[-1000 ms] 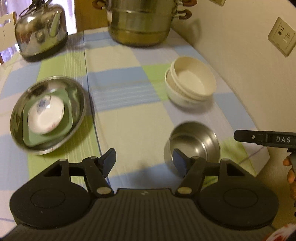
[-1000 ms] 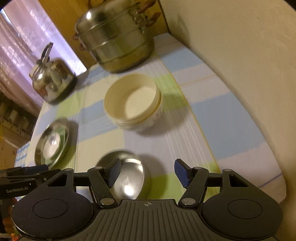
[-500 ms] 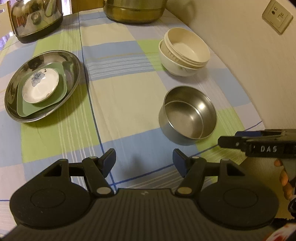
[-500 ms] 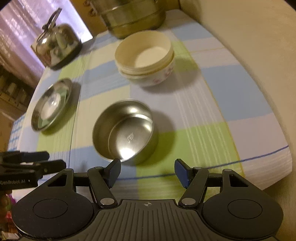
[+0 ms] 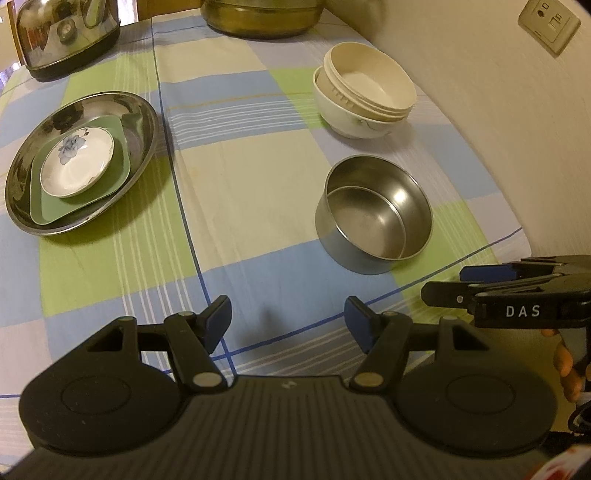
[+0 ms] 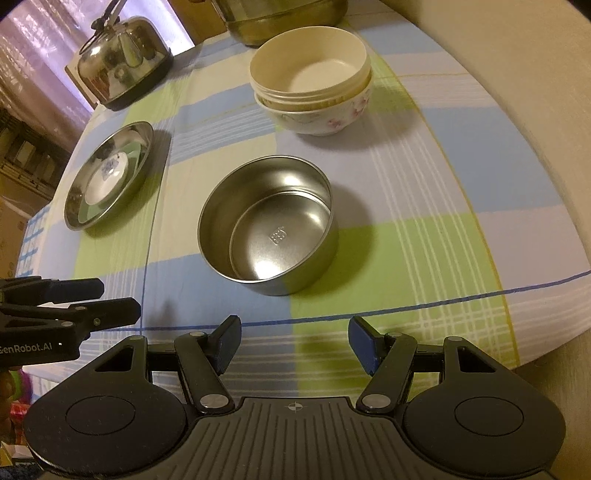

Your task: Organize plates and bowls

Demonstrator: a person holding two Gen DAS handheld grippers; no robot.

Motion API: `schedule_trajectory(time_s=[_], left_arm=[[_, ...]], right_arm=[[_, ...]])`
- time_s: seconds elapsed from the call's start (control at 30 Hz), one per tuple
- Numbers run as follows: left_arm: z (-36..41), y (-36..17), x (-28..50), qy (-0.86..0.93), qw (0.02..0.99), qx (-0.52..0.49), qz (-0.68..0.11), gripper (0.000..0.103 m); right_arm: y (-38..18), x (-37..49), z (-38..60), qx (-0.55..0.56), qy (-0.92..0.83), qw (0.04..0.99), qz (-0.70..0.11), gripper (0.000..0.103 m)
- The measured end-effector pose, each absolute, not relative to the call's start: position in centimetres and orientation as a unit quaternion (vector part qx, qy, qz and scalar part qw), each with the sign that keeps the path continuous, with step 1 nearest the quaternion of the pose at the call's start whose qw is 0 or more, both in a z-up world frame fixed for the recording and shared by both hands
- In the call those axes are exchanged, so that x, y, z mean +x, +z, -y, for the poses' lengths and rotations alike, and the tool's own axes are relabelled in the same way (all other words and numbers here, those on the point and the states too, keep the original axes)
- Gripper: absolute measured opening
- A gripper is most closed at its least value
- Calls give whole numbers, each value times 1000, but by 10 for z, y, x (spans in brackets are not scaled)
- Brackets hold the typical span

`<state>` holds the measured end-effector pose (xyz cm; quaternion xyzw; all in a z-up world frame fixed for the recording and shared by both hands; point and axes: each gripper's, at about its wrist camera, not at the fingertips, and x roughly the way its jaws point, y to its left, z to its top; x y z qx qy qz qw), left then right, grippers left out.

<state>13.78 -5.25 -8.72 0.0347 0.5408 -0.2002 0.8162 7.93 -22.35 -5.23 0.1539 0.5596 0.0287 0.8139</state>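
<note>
A steel bowl [image 5: 373,216] [image 6: 267,225] stands alone on the checked tablecloth. Behind it a cream bowl sits nested in a white flowered bowl [image 5: 364,96] [image 6: 312,79]. At the left a steel plate [image 5: 22,184] [image 6: 129,142] carries a green square plate [image 5: 110,179] and a small white flowered dish [image 5: 75,164]. My left gripper [image 5: 286,325] hovers open over the cloth near the front edge, nothing between its fingers. My right gripper [image 6: 293,345] is open too, just in front of the steel bowl, and shows at the right of the left wrist view [image 5: 480,280].
A steel kettle [image 5: 66,33] [image 6: 122,61] and a large steel pot [image 5: 258,18] [image 6: 280,16] stand at the back of the table. A wall with a socket [image 5: 548,22] runs along the right side. The table's front edge [image 6: 535,325] is close below the grippers.
Both grippers have drawn back toward the front edge and tipped downward, so the bowls and plates now sit higher and smaller in view. The jaws stayed open. No dish moved.
</note>
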Motion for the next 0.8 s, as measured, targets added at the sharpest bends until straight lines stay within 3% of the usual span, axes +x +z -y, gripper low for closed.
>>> schedule_trajectory(time_s=[0.8], left_arm=[[86,-84,157,-243,836,31,-492,53]], right_arm=[[-43,96,248,160,-15,838,-522,64]])
